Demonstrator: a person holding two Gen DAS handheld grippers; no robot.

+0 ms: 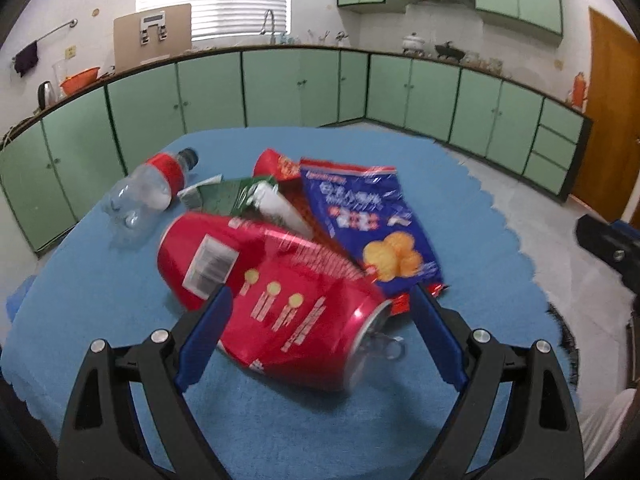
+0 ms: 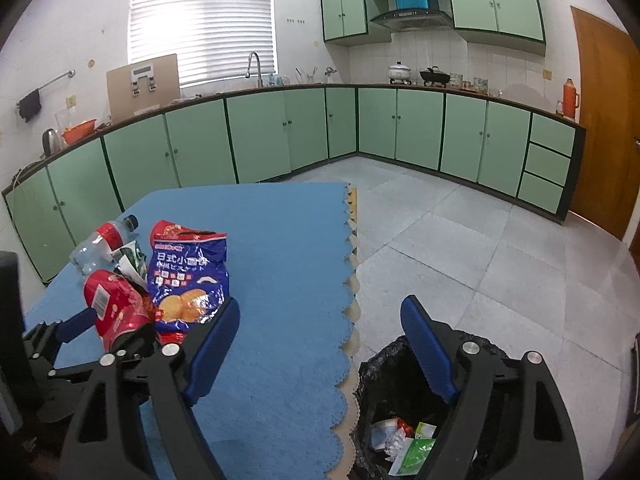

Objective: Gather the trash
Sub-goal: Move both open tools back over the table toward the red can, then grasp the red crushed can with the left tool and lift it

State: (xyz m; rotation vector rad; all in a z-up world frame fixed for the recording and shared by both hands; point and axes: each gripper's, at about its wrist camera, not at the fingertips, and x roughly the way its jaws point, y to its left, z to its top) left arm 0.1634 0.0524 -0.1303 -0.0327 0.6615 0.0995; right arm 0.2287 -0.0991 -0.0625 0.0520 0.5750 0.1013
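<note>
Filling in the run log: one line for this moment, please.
left claw: open around red can | right claw: open, empty, above bin | blue snack bag: on table

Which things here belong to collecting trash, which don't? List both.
Job: red can, blue snack bag, clear bottle, green wrapper, bin.
Just lying about: kettle, orange bowl, white pot, orange flask.
</note>
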